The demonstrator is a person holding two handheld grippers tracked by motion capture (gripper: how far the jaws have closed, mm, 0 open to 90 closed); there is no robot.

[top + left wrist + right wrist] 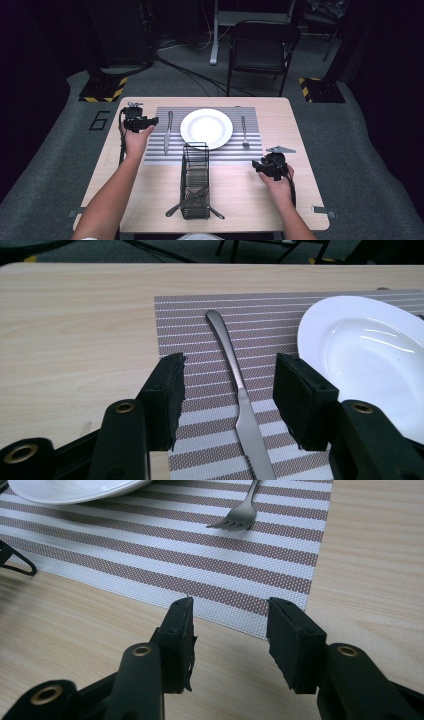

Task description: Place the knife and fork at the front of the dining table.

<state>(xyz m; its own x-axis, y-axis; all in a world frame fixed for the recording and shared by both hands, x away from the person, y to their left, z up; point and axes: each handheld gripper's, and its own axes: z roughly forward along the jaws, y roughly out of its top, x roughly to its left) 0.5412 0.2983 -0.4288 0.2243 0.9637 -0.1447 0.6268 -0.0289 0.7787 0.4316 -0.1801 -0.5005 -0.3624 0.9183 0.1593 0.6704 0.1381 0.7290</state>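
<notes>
left gripper (150,121): in my left hand (136,141), over the table's (280,107) left side, at the left edge of the mat (225,152); jaws point across toward the plate.
left gripper state: jaws stand apart, nothing pinched. in the left gripper view my pads (165,395) clear the knife on both sides, not touching it.
knife (235,390): lies flat on the mat below and ahead of my left jaws, seen in the gap between them; handle end away from me, serrated blade end toward me. in the high view it lies just beyond my left fingertips, between them and the plate.
plate (206,128): white, mid-mat, beyond the knife from my left gripper; near my left gripper's right jaw in that gripper's view, apart from it.
right gripper (260,166): in my right hand (278,186), low over bare table, just off the mat's near right corner.
right gripper state: jaws apart, nothing between them; wood and the mat corner show through the gap in the right gripper view.
fork (241,510): on the mat, well ahead of my right jaws, tines toward me, beside the plate.
rack (195,181): black wire rack between my two grippers, nearer me than the plate, cutlery lying in its near end.
</notes>
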